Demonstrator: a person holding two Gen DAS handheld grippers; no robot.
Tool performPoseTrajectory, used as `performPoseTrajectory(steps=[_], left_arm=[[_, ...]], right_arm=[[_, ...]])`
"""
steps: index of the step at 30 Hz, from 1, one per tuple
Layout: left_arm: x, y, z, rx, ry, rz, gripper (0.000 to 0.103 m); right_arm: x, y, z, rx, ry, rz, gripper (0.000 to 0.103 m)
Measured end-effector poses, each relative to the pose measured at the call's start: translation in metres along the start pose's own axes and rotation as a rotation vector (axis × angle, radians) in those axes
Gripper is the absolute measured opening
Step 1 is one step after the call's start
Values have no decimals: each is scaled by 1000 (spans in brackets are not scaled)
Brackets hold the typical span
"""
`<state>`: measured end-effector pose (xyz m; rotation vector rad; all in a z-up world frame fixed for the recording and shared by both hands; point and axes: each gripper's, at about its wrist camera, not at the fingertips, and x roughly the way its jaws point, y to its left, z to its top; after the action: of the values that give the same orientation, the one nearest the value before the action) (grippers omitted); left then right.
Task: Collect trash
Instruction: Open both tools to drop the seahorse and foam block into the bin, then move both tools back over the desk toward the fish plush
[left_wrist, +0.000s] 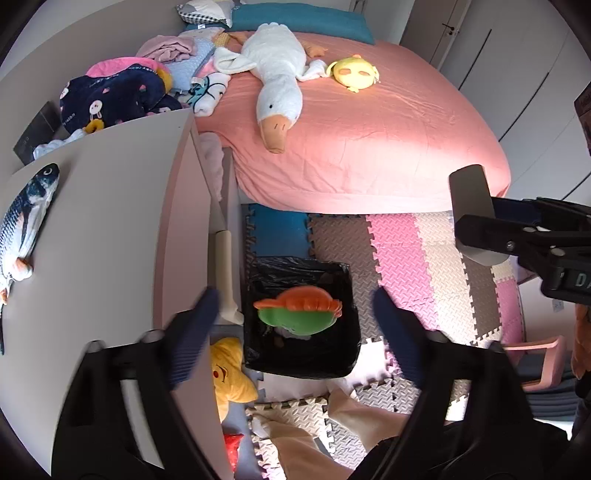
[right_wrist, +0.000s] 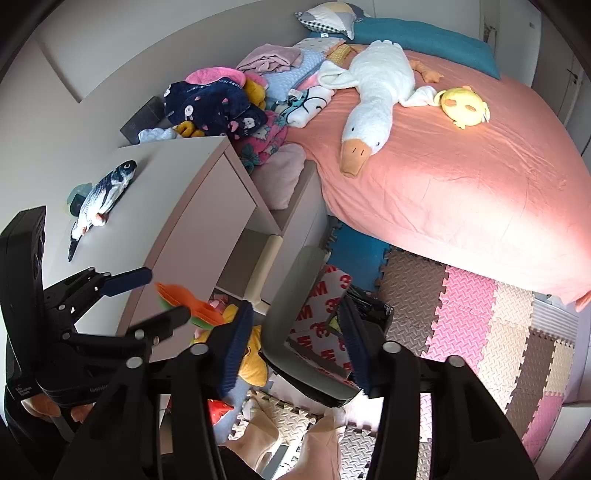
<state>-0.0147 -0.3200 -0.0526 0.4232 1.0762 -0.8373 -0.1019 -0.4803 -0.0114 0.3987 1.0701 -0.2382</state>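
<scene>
A: Since the orange-and-green toy (left_wrist: 298, 312) sits above the open mouth of the black-lined bin (left_wrist: 343, 365), apparently dropping in free of both fingers, I'd judge the drop nearly done.

B: Left gripper (left_wrist: 291, 314)?

A: Spread wide, holding nothing. Keep it centred over the bin, near the white cabinet (left_wrist: 110, 221).

B: And the right gripper (right_wrist: 295, 345)?

A: Pinching a grey 3M-printed packet (right_wrist: 317, 317). Bring it left over the bin before letting go, clear of the yellow star plush (left_wrist: 229, 373).

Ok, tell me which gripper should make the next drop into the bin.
Right, probably. The right gripper is shut on the 3M package near the black-lined bin; the left gripper is open, its orange-and-green toy already loose over the bin.
</scene>
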Motion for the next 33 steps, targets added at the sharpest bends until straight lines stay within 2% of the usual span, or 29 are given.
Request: performPoseTrajectory(steps=[2,6,20,33], left_arm=[[1,0,-1,3,3,20,97],[0,7,-1,-22,7,12,97],[2,29,-12,-80,17,17,97],[-9,83,-38,-203,21,68,97]], right_arm=[[-3,-3,2,9,-16,-8,63],[-6,-6,3,24,-30,-17,63],[9,12,1,10,5,4,64],[34,66,9,-83,48,69,64]])
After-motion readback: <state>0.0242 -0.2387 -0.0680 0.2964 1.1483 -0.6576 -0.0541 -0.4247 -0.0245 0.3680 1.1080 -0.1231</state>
